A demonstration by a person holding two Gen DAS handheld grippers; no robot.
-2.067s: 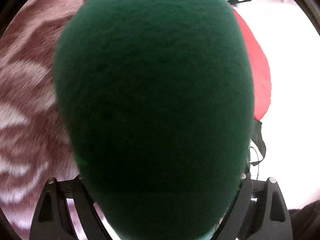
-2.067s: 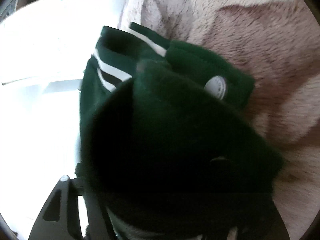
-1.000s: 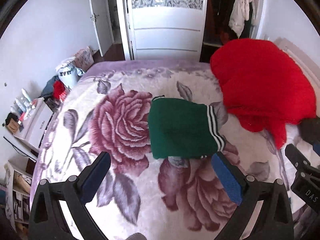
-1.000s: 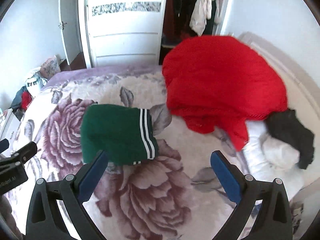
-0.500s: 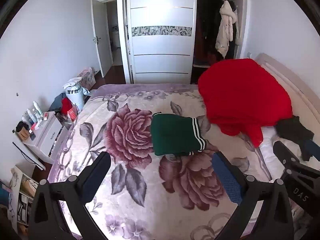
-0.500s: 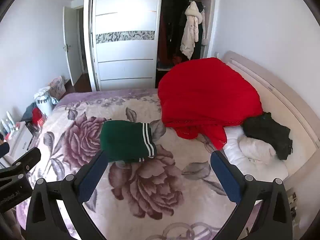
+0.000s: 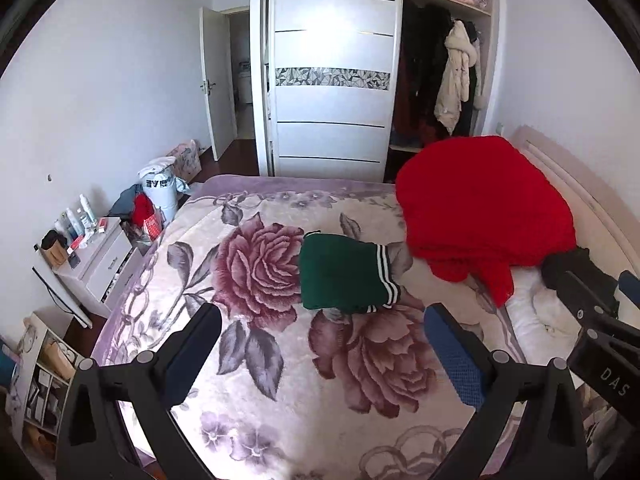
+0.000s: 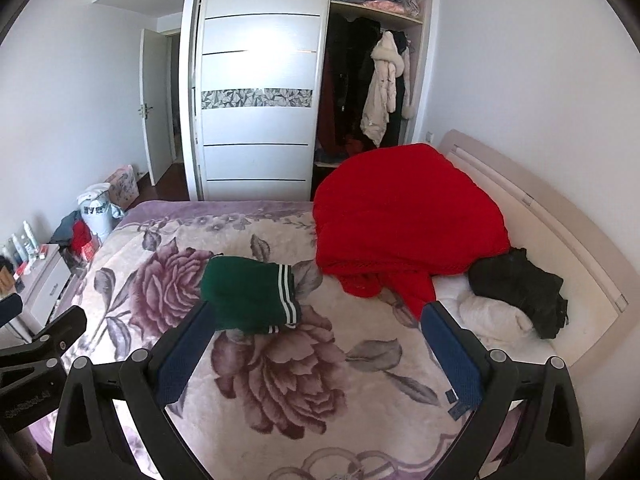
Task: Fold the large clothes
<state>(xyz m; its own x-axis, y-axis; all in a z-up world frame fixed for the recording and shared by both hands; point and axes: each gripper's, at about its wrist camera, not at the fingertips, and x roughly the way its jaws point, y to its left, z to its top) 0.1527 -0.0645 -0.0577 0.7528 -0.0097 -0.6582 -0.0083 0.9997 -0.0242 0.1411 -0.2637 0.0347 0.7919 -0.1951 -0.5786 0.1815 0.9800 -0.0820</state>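
On the floral bed (image 7: 280,392) lies a folded green garment (image 7: 340,276); both tongs (image 7: 320,344) (image 8: 316,344) gape empty.

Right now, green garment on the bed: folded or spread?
Folded. The green garment lies as a compact rectangle on the floral blanket, striped hem along one edge, no sleeves spread out. Both grippers are open and clear.

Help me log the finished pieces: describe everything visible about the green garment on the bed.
The green garment is dark green, seemingly fleecy fabric, folded into a compact, roughly rectangular bundle. A ribbed edge with white stripes faces the red blanket. It lies flat on the floral bedspread, apart from the blanket. Neither gripper touches it; both stand open.
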